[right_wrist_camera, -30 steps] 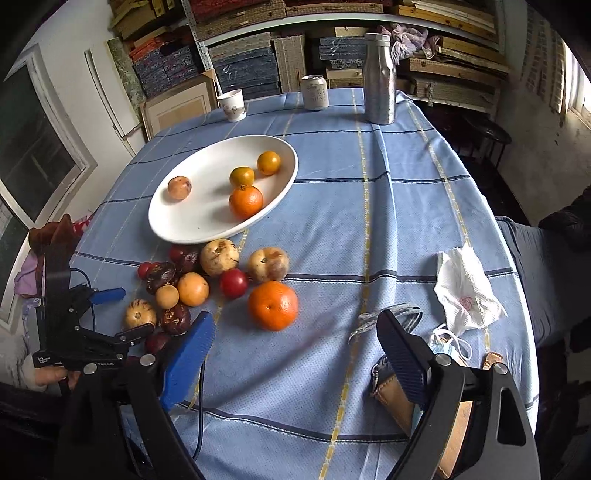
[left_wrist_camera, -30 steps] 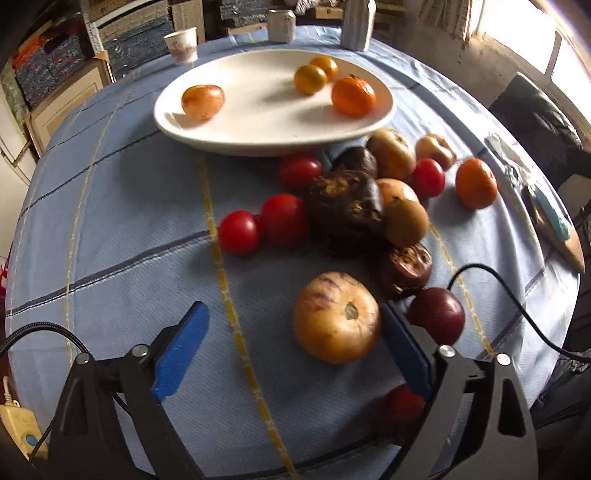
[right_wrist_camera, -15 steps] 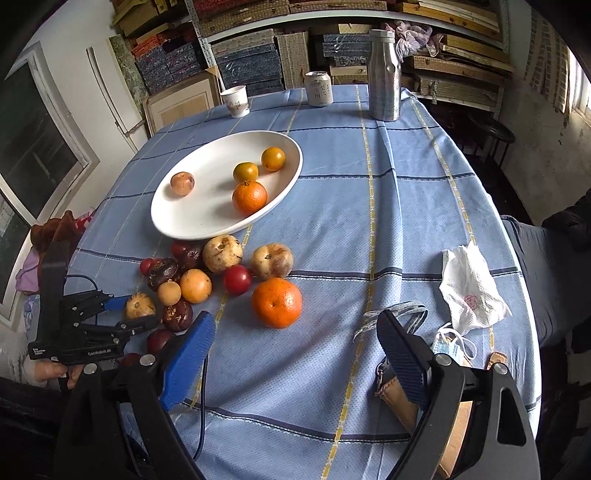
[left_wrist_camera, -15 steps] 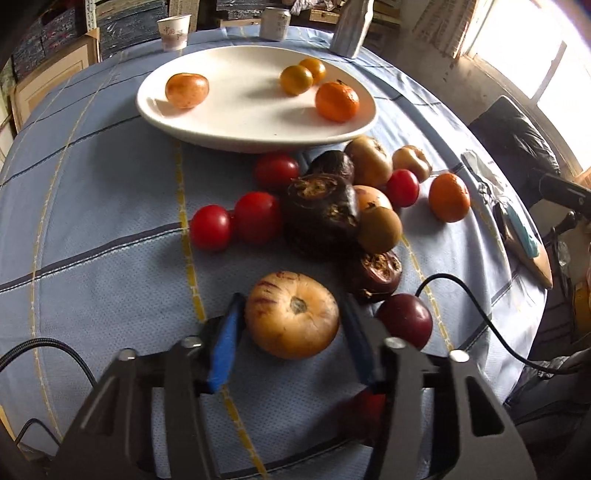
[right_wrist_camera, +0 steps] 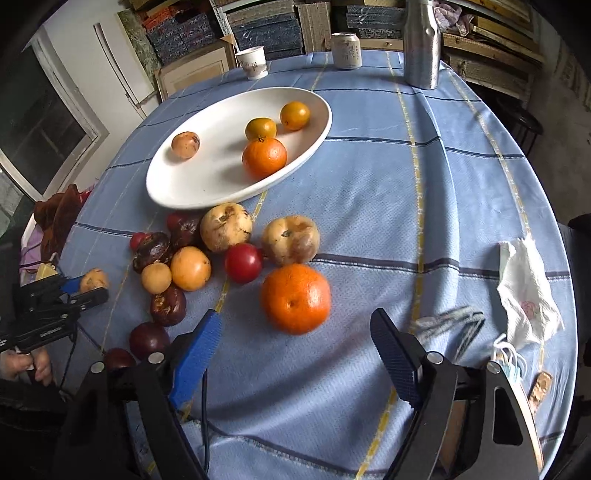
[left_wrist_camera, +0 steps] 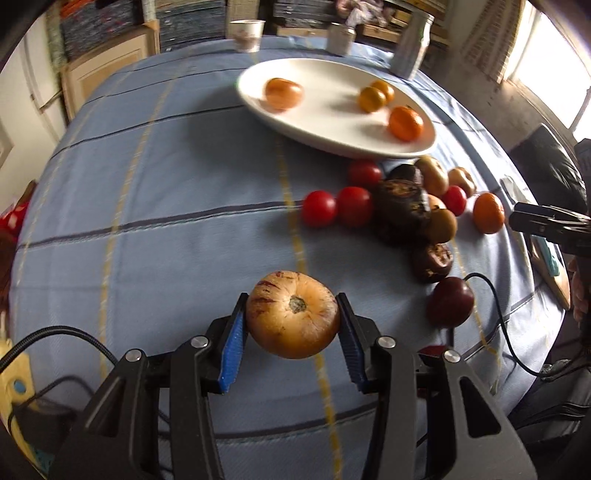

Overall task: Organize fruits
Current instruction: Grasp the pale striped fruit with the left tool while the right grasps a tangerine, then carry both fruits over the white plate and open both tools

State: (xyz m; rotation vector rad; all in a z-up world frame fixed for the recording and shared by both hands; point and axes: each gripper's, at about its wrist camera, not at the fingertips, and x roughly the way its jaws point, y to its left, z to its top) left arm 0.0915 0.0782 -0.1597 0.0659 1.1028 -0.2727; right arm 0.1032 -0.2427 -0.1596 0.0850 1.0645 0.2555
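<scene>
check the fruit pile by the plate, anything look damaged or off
Yes. Several dark fruits in the pile below the white plate look shrivelled and blackened, with crusty patches, and the pale fruit beside the red one has a bruised brown blotch. The big orange looks sound.

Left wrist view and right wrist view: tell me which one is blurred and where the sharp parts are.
Left wrist view: the white plate and the cup behind it are smeared by motion, while the striped yellow fruit clamped in the left gripper stays crisp. Right wrist view: mostly sharp, with the large orange clear; only the striped cloth strip looks smeared.
</scene>
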